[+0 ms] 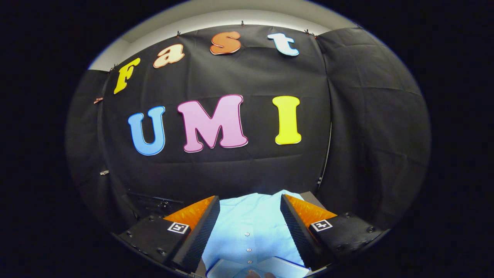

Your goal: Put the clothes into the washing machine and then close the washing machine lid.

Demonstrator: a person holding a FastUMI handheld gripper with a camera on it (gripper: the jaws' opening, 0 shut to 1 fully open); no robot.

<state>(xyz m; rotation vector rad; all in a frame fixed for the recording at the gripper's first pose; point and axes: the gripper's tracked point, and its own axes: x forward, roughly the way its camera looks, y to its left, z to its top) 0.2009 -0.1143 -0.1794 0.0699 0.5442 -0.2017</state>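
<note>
A light blue buttoned shirt [251, 226] lies spread out below and between the two fingers, its button row running down the middle. My gripper [250, 206] stands open above it, the fingers wide apart and neither one pressing on the cloth. The shirt's far edge reaches just past the fingertips. A white rounded rim with a blue edge [283, 266] shows under the shirt's near end, close to the gripper's base.
The booth's black cloth wall rises right beyond the shirt. A dark piece of equipment [154, 204] sits low against the wall, left of the left finger. A thin black cable [327, 154] hangs down the wall on the right.
</note>
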